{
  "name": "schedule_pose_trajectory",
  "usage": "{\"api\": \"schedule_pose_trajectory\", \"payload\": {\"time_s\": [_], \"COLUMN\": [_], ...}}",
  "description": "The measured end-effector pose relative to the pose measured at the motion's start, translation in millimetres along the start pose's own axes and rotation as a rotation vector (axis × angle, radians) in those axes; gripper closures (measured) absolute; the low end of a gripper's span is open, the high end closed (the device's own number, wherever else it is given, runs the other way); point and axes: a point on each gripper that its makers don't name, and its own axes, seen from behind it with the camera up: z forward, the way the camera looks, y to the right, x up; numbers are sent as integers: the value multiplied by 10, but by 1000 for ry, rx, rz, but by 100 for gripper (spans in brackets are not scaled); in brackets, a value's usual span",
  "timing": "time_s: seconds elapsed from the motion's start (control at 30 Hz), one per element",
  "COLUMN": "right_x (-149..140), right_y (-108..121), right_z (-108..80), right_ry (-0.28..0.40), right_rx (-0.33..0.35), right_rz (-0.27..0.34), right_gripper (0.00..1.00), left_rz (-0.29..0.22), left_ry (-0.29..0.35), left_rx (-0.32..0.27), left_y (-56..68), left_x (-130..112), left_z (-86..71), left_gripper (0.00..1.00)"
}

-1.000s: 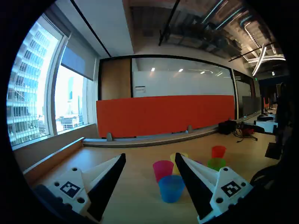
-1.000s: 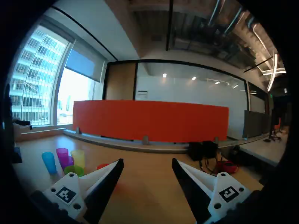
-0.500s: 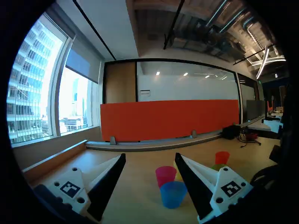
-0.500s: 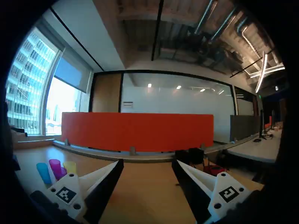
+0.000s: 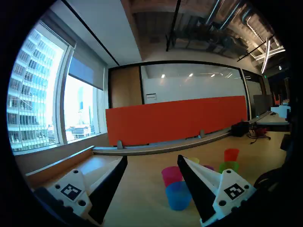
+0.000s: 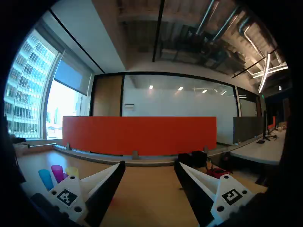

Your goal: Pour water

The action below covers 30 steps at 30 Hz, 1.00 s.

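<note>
Swung slightly since a second ago: brings the blue cup [image 5: 177,195] closer against the right finger in the left gripper view, and tips the right gripper view upward, dropping the cup group low and to the left there, behind the left finger. Find the left gripper [image 5: 151,156] spread wide and gripping nothing, hovering low over the wooden worktop [image 5: 144,200]. Find the right gripper [image 6: 149,163] likewise parted and empty, aimed across bare wood toward the far edge. Just ahead of the left gripper, partly tucked behind its right finger, spot the blue cup, nearest of all, with the pink cup [image 5: 171,175] right behind it; touching or just apart, cannot tell. Farther toward the far edge, pick out the yellow cup [image 5: 194,160], a sliver of a purple cup [image 5: 209,167], then the green cup [image 5: 228,166] and the red cup [image 5: 231,154], all near one another. Beyond that edge, note the orange partition [image 5: 178,119], and the window [image 5: 34,106] along the left side. Cannot tell whether any cup holds water. Judging by the look, expect thin translucent plastic: light, quick to topple or skate on the smooth wood, and liable to buckle under a hard squeeze, most of all near the rim. Better to take hold across the mid-wall, well below the rim, closing gently. Expect a filled one to be heavier and to slosh, so keep it upright until over the receiving cup.
</note>
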Motion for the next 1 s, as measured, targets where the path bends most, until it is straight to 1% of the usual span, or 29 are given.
{"api": "schedule_pose_trajectory", "payload": {"time_s": [0.2,0.5,0.7,1.0], "right_x": [41,25,52,34], "right_y": [-1,-2,-65,-107], "right_z": [-36,-77,-96,-77], "right_ry": [-4,-17,-14,-27], "right_rx": [-10,-27,-23,-19], "right_rz": [-11,-33,-33,-42], "right_gripper": [0,0,0,0], "left_rz": [-11,-36,-64,-65], "left_ry": [5,-14,-19,-39], "left_rx": [2,28,21,33], "left_y": [1,-147,-151,-181], "left_x": [-97,-351,-475,-618], "left_z": [-7,14,17,41], "left_gripper": [2,2,2,2]}}
